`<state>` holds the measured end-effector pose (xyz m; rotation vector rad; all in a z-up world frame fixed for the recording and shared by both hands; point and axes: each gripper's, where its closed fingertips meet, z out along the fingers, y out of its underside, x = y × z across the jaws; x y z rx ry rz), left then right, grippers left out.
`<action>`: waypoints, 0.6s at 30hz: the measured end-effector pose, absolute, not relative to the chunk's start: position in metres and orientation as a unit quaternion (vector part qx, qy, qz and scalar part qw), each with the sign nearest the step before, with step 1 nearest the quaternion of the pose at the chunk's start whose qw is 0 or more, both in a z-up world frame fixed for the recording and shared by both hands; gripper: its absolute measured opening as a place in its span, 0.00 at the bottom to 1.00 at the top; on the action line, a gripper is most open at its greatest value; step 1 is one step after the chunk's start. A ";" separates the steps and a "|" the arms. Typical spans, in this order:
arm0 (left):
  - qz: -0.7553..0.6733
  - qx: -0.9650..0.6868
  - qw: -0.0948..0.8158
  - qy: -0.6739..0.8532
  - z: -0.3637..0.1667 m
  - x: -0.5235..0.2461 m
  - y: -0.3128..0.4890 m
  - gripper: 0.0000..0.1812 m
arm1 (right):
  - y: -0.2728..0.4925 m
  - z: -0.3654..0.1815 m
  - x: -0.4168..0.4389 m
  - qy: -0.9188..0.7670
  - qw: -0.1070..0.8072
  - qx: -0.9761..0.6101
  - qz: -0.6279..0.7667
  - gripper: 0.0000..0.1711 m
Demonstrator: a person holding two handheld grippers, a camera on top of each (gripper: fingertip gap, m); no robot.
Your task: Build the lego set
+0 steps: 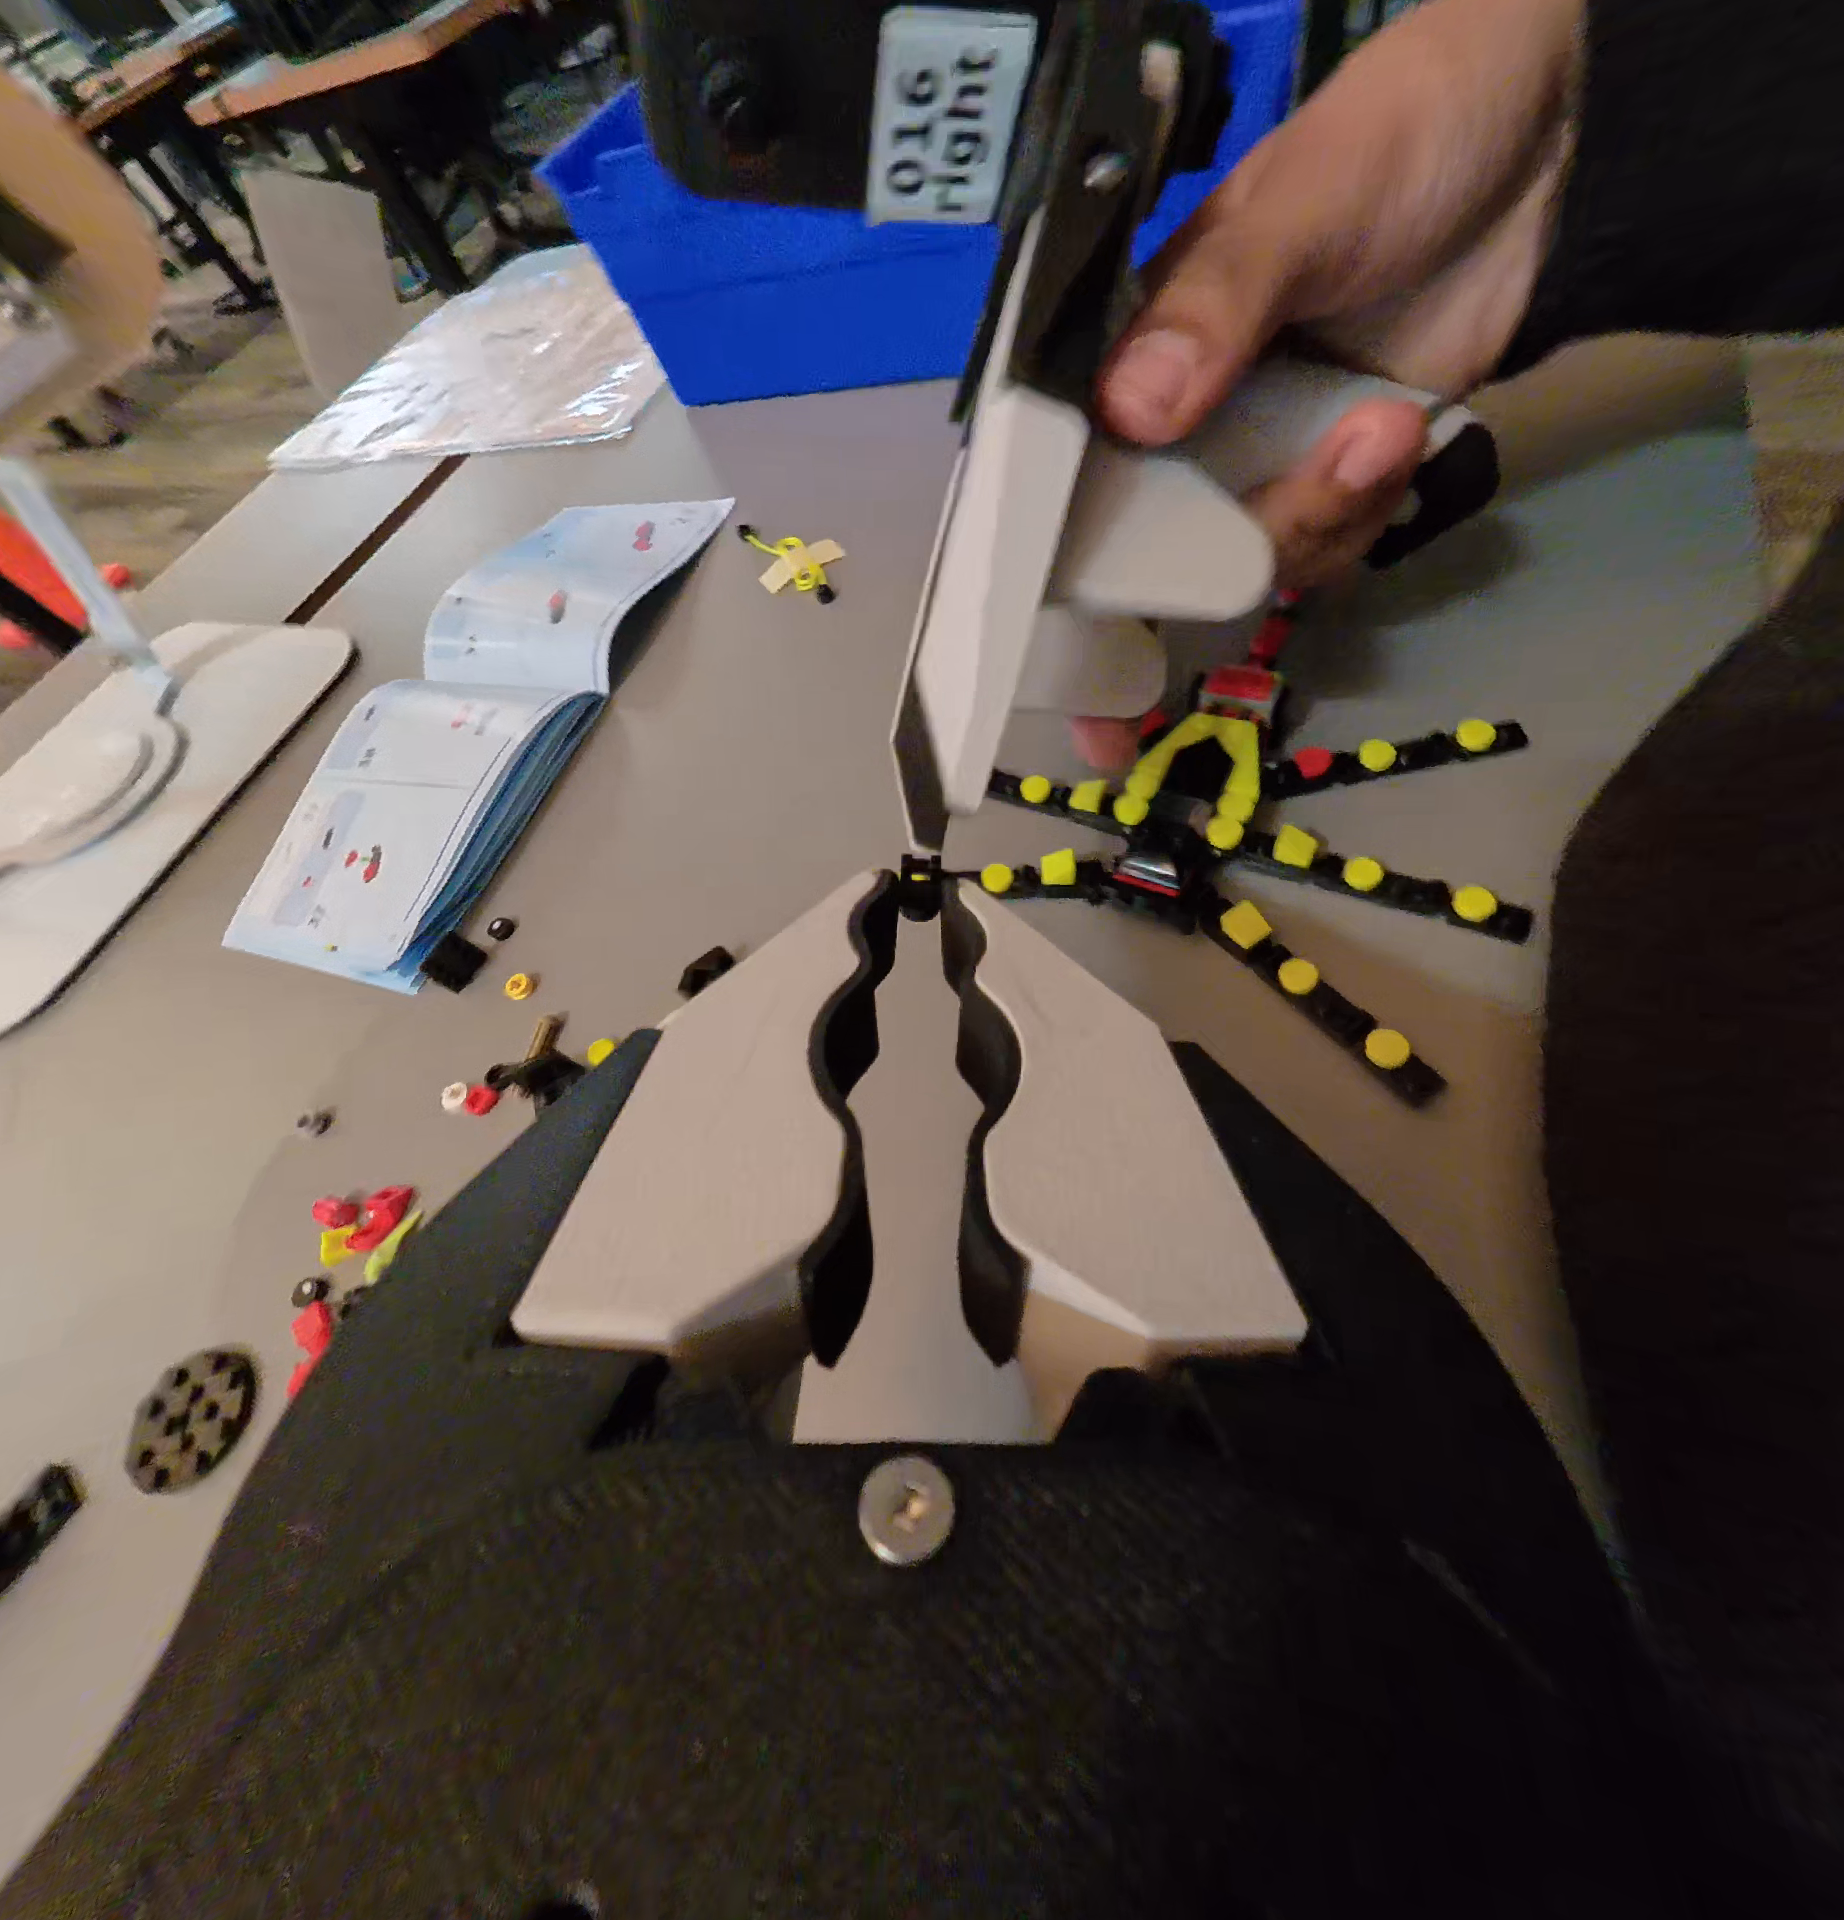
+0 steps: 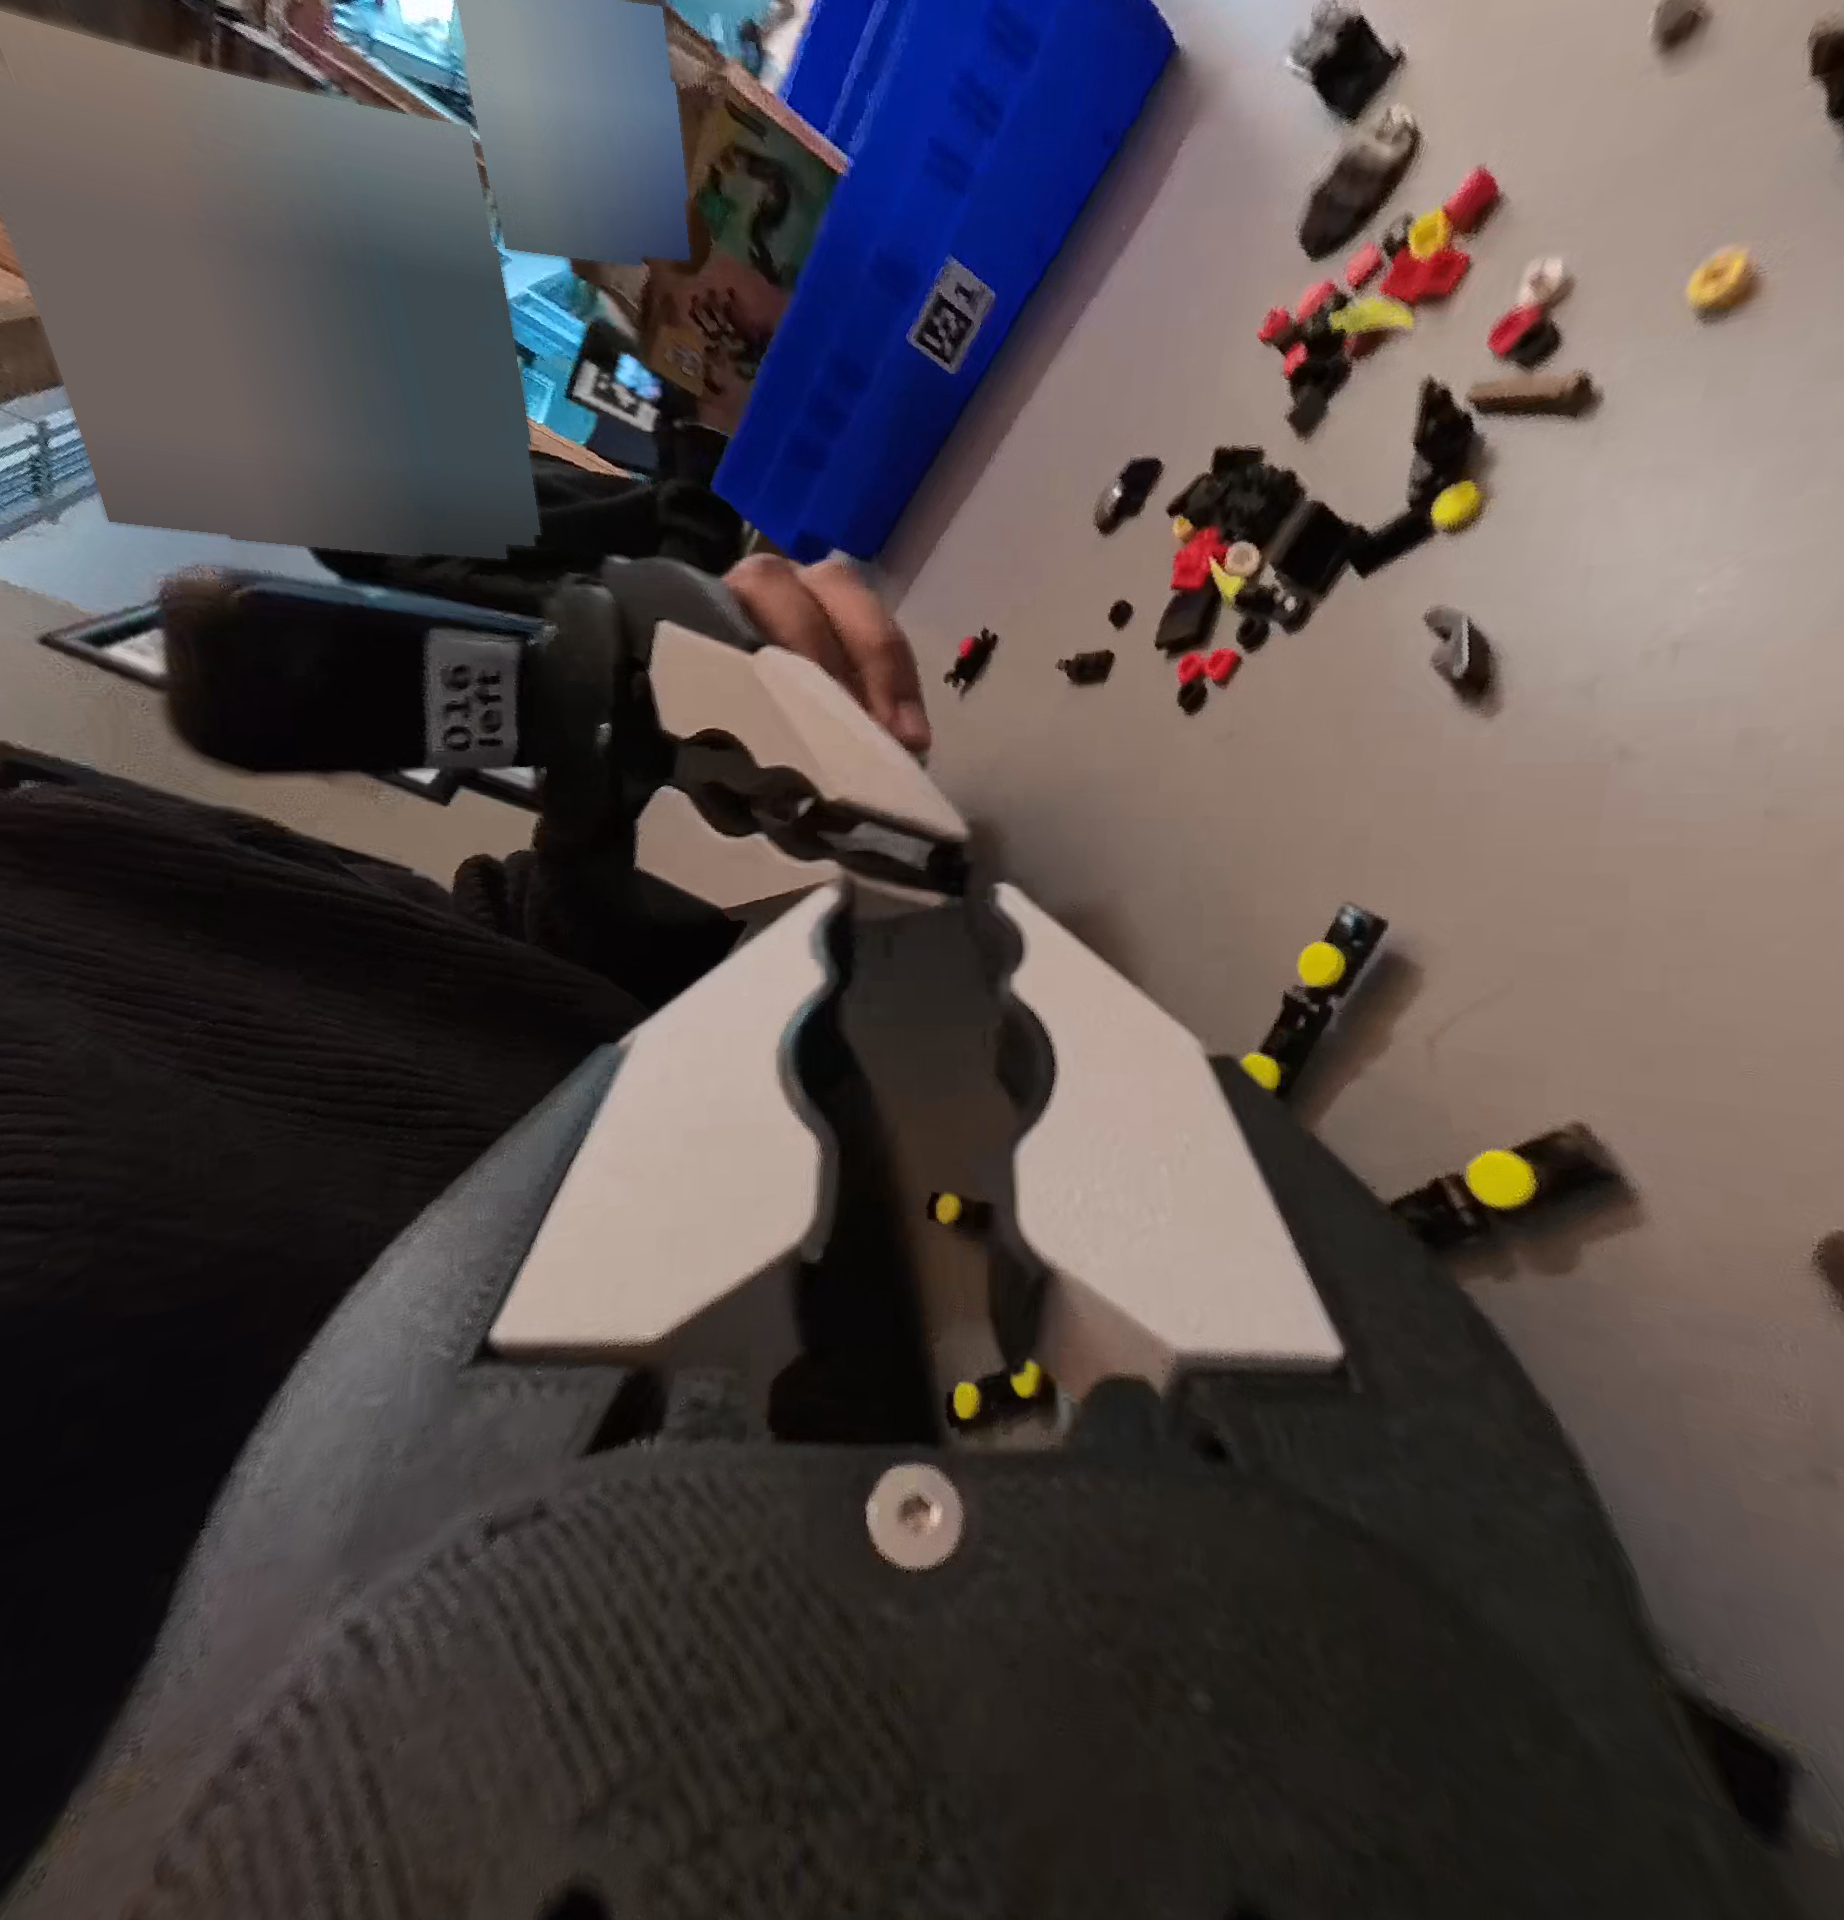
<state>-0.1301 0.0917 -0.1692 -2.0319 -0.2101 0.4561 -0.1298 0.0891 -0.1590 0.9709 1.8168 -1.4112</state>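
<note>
Left wrist view shows the left tool [image 1: 916,891] pinching a tiny black piece [image 1: 918,878] steady just above the bench [image 1: 741,748], while the right tool [image 1: 923,821], tips nearly together, reaches down beside the spider model [image 1: 1261,852] to help.

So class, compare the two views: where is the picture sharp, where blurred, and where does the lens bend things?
Left wrist view: the model and booklet are fairly sharp; the hand and table edges smear and curve. Right wrist view: softer overall, the loose bricks streak with motion blur, and the bin leans from wide-angle distortion.
</note>
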 end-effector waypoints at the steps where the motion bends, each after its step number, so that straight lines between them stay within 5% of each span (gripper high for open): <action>1: 0.183 -0.836 0.506 -0.108 -0.168 -0.135 0.090 0.03 | 0.093 -0.154 -0.132 0.693 0.314 0.357 -0.542 0.19; 10: -0.055 -0.736 0.620 -0.267 -0.146 -0.142 0.109 0.02 | 0.124 -0.151 -0.155 0.781 0.112 0.272 -0.552 0.17; 18: -0.035 -0.757 0.600 -0.254 -0.151 -0.156 0.122 0.03 | 0.167 -0.169 -0.168 0.827 -0.030 0.259 -0.499 0.13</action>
